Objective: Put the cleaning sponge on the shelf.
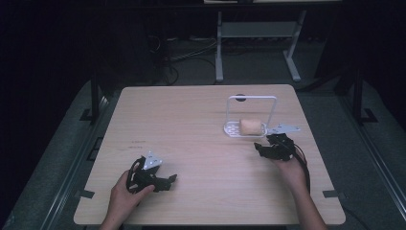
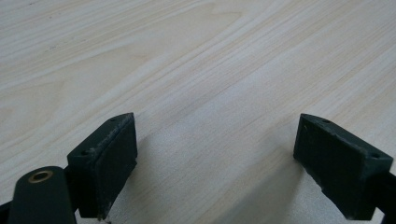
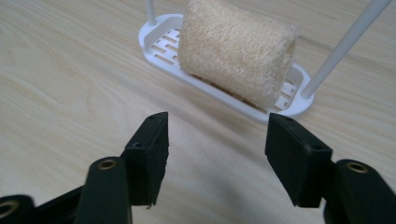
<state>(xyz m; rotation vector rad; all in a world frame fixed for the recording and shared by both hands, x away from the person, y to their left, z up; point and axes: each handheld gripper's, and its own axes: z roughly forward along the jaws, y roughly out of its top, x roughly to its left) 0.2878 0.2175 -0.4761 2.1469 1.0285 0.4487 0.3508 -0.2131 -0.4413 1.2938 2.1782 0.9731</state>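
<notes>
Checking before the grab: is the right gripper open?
Open. The right gripper has its jaws spread apart with bare table between, short of the loofah.

Lying on its side in a white slotted tray (image 3: pixel 163 44) — a tan, coarse-fibred loofah block (image 3: pixel 236 49), roughly cylindrical. Sitting toward the far right of the pale wooden surface (image 1: pixel 191 124), under the tray's white hoop handle (image 1: pixel 251 98) — upright, arching over.

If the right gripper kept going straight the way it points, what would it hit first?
Probably the loofah on the white rack: it lies straight ahead of the open right gripper. The rack's near rim might touch first; depth is unclear.
</notes>
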